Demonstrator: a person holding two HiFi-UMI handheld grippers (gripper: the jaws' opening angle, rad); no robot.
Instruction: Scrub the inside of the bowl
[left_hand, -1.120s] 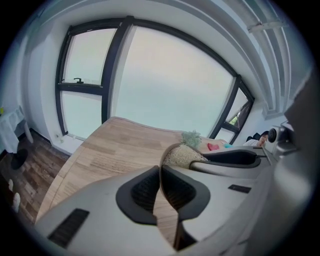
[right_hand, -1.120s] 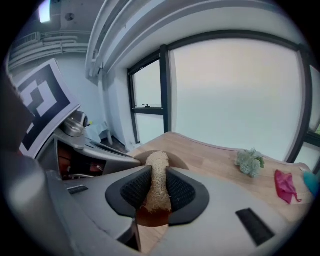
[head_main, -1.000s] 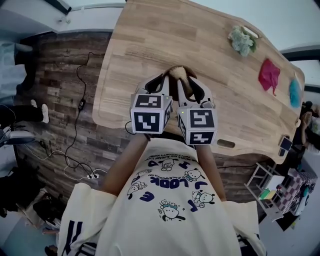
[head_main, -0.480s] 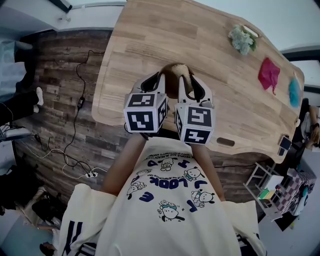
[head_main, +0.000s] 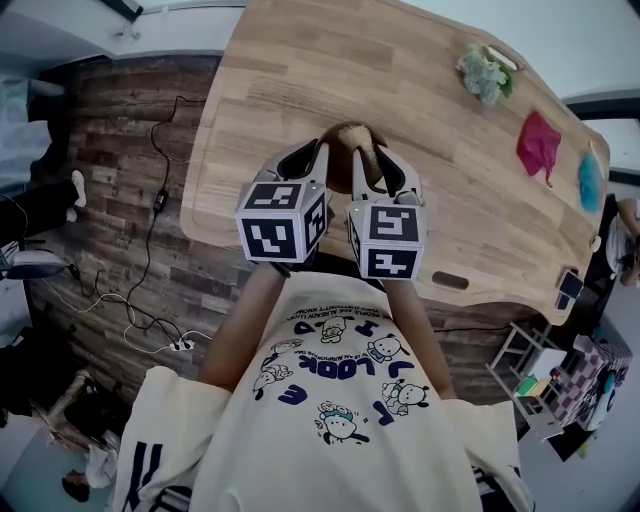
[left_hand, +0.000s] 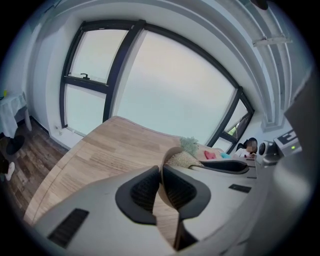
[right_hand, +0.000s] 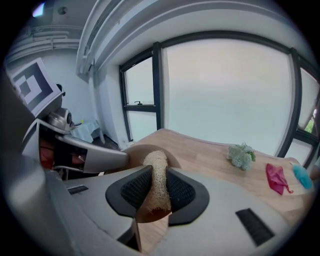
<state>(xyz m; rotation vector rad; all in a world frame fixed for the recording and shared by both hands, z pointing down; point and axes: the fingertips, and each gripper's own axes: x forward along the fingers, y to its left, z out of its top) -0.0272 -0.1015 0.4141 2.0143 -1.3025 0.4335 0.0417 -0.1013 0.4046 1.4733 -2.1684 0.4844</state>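
A long wooden bench (head_main: 300, 90) with rounded corners stands on a dark plank floor (head_main: 110, 180). Toward its far end lies a pale green tufted bunch (head_main: 485, 78), then a crumpled magenta cloth (head_main: 538, 150), with a teal item (head_main: 590, 185) just beside it. Black cables (head_main: 155, 200) trail over the floor to a white power strip (head_main: 180, 350). Big dark-framed windows (right_hand: 225, 90) fill the wall behind.

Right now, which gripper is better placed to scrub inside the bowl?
Right: the right gripper grips the loofah inside the bowl. The left gripper, jaws just opening slightly, pinches its rim.
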